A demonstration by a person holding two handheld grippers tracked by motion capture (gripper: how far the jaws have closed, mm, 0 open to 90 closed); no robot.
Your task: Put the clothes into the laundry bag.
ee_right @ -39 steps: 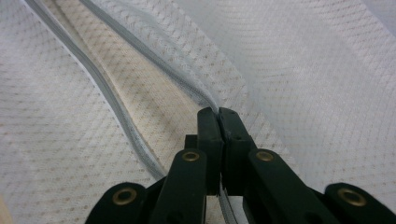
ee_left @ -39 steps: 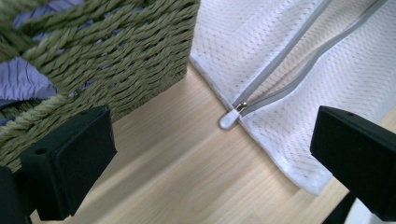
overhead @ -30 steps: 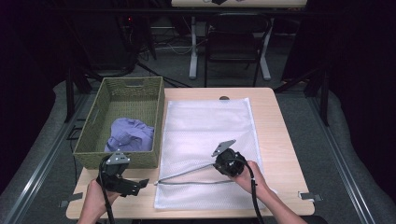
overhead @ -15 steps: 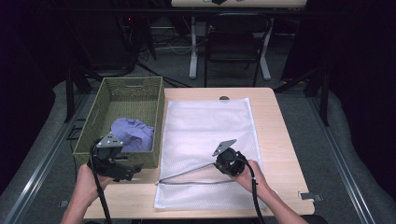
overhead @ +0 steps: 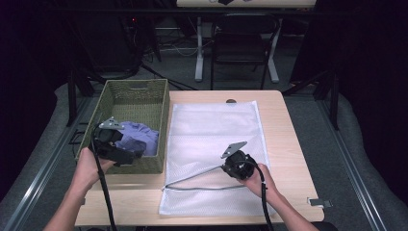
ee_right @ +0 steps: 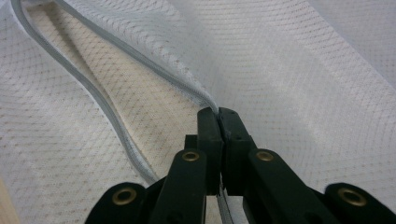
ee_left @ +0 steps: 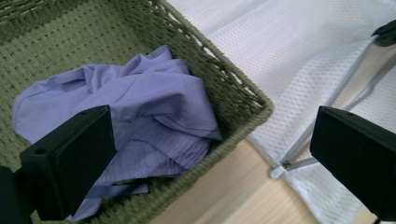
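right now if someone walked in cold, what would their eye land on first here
Probably the big white mesh laundry bag spread flat over the middle of the wooden table, with the right gripper shut on its zipper edge and lifting the opening. Next, the crumpled lavender garment in the near end of the green woven basket at the table's left. The left gripper, fingers wide apart, hovers just above that garment.

We see the pale wooden worktop [overhead: 279, 139] evenly lit from above, while the surrounding room falls into deep darkness. Shadows on it are soft and short. The white mesh laundry bag [overhead: 216, 139] reads bright without glare. In the gripper views, we find the near black jaws slightly soft, and fabric detail stays sharp.
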